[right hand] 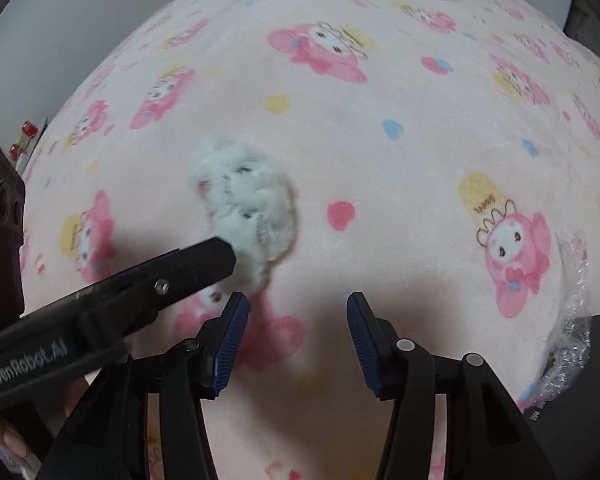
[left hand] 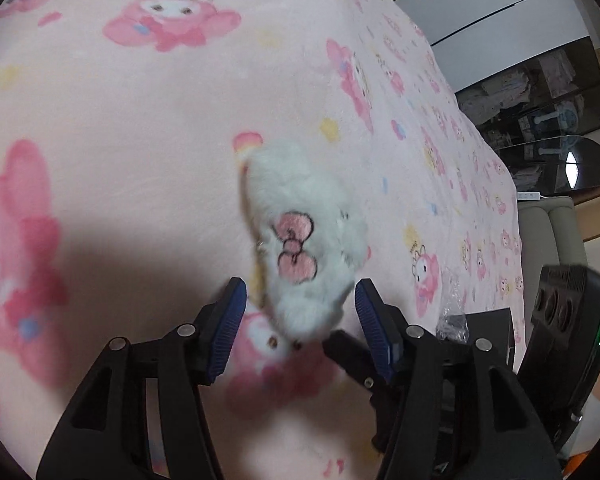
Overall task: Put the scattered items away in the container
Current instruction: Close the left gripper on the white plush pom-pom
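The fluffy white toy (left hand: 300, 240) lies on the pink bed cover (left hand: 140, 120), mid-frame in the left wrist view, between the left gripper (left hand: 300, 304)'s half-open jaws — not yet pressed. The right gripper (right hand: 298, 312)'s jaws stand half open and empty. Soft fur could be pinched alone and slip free, or the cover caught with it.

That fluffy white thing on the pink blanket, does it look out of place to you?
Yes. The fluffy white item, with a pink bow stitched on it, lies loose on the pink blanket, not in any container. The left gripper sits open around its near end.
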Demonstrator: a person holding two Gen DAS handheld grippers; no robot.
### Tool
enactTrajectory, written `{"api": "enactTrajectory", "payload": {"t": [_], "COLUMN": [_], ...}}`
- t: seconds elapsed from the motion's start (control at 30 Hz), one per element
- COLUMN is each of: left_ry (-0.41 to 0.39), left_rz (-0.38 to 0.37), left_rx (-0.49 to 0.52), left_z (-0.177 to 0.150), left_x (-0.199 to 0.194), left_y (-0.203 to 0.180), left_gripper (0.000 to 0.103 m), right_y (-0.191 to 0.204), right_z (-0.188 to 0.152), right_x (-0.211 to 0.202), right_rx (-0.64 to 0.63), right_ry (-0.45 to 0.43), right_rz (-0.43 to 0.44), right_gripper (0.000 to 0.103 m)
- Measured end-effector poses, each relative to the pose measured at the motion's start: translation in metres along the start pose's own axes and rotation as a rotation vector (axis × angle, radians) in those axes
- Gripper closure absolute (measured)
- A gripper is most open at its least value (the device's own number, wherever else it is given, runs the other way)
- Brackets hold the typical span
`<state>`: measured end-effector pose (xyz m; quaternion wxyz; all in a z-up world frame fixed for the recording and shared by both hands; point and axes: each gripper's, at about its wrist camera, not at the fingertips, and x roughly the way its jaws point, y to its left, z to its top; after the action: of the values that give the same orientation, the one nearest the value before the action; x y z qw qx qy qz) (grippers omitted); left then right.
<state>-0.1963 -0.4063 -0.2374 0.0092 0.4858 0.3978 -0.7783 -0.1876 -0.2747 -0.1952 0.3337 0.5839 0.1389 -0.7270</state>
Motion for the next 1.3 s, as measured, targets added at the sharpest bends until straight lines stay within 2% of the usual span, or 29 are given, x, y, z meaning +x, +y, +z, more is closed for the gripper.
{"api": "enactTrajectory", "payload": {"t": [0.03,0.13,0.23,0.33,0.47,0.57,0.67,0.77,0.87,1.0,1.07,1.17,1.3], "left_ry": [0.004,0.030,0.025,0.032,0.029,0.035,0.072,0.139,0.158,0.097,0.073,0.076,0.103], "left_rz": [-0.002,0.030,0.048,0.034,0.089,0.103,0.113,0.076,0.085,0.086,0.117,0.135,0.105], "left_rx": [0.004,0.036,0.057,0.061,0.106,0.119,0.123,0.108,0.131,0.106,0.113,0.124,0.112], "left_z": [0.001,0.000,-0.008,-0.022,-0.042,-0.055,-0.067,-0.079,-0.089,-0.081,-0.070,-0.059,-0.052], "left_x": [0.004,0.017,0.014,0.001,-0.014,-0.025,-0.029,-0.027,-0.026,-0.038,-0.038,-0.032,-0.019], "left_y": [-0.002,-0.014,-0.025,-0.033,-0.048,-0.055,-0.055,-0.055,-0.056,-0.048,-0.045,-0.041,-0.035], "left_gripper": [0.047,0.065,0.069,0.069,0.069,0.069,0.068,0.065,0.065,0.059,0.057,0.057,0.057], "right_y": [-0.005,-0.021,-0.034,-0.038,-0.038,-0.035,-0.033,-0.030,-0.028,-0.031,-0.032,-0.035,-0.038], "right_z": [-0.001,-0.005,-0.011,-0.020,-0.035,-0.049,-0.064,-0.081,-0.097,-0.104,-0.098,-0.087,-0.082], "right_x": [0.004,0.008,0.000,-0.010,-0.021,-0.028,-0.036,-0.042,-0.047,-0.044,-0.037,-0.028,-0.026], "right_rx": [0.021,0.080,0.125,0.134,0.153,0.155,0.160,0.149,0.131,0.140,0.125,0.130,0.150], "right_ry": [0.005,0.007,-0.006,-0.014,-0.013,-0.009,0.005,0.026,0.043,0.066,0.076,0.081,0.075], "right_rz": [0.005,0.026,0.032,0.018,0.046,0.051,0.072,0.087,0.103,0.138,0.143,0.152,0.167], "right_gripper": [0.056,0.055,0.055,0.055,0.055,0.055,0.055,0.055,0.055,0.055,0.055,0.055,0.055]}}
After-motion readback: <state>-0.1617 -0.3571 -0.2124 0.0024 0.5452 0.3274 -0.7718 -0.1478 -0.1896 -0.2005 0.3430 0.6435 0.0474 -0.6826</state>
